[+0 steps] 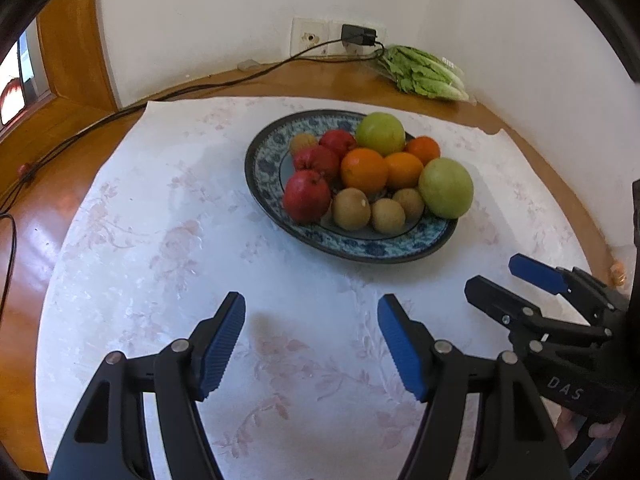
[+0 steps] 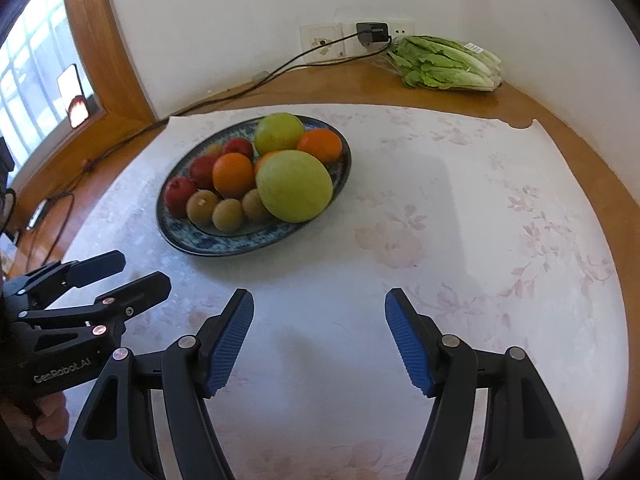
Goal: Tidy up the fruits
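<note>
Left gripper (image 1: 310,344): jaws stood apart, nothing held.
Right gripper (image 2: 319,340): likewise apart and empty.
Fruit: piled on plate (image 1: 268,164), well ahead of both grippers.
Risk: green apple (image 2: 294,186) at rim judged likely to be rolled off if nudged.
Around: lettuce (image 2: 444,64), cable (image 1: 200,88) kept clear; path unobstructed.

Open right gripper (image 2: 319,338) above floral tablecloth (image 2: 460,220), near fruit-filled plate (image 2: 224,246).

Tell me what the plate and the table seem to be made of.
Plate: apparently glazed ceramic, from its glossy blue-and-white floral rim. Table: looks like varnished wood, with an orange-brown surface showing bright reflections. The cloth covering it looks like thin plastic or fabric; unclear which.
</note>
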The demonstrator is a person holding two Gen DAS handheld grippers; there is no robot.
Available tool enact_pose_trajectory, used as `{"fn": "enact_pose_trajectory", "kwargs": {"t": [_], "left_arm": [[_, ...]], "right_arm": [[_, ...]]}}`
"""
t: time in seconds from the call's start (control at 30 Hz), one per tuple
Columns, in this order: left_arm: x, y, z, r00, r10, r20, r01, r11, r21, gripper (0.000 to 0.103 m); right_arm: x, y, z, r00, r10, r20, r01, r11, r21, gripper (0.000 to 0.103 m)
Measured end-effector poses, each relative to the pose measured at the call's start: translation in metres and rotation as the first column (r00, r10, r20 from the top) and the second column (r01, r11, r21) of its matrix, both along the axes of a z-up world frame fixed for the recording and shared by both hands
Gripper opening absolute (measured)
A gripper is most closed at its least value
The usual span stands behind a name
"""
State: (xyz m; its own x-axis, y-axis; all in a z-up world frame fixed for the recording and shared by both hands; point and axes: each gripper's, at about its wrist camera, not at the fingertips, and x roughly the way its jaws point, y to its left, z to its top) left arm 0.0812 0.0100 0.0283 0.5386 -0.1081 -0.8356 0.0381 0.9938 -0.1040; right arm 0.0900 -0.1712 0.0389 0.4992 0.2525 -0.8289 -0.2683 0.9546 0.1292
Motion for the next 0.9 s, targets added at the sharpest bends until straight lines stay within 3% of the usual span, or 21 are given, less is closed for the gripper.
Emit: {"fn": "enact_pose_trajectory", "kwargs": {"t": [0.17, 0.9], "left_arm": [[0.0018, 0.0002, -0.0035, 1.000, 0.001, -0.007, -0.001, 1.000, 0.001, 0.072], [0.0032, -0.0031, -0.0075, 1.000, 0.008, -0.004, -0.008, 0.999, 0.035, 0.076]], "right_arm": [[0.0022, -0.0011, -0.0079, 1.000, -0.011, -0.026, 0.011, 1.000, -0.001, 0.070], [-0.0006, 0.0017, -0.0093, 1.000, -0.013, 0.006, 0.013, 1.000, -0.021, 0.071]]}}
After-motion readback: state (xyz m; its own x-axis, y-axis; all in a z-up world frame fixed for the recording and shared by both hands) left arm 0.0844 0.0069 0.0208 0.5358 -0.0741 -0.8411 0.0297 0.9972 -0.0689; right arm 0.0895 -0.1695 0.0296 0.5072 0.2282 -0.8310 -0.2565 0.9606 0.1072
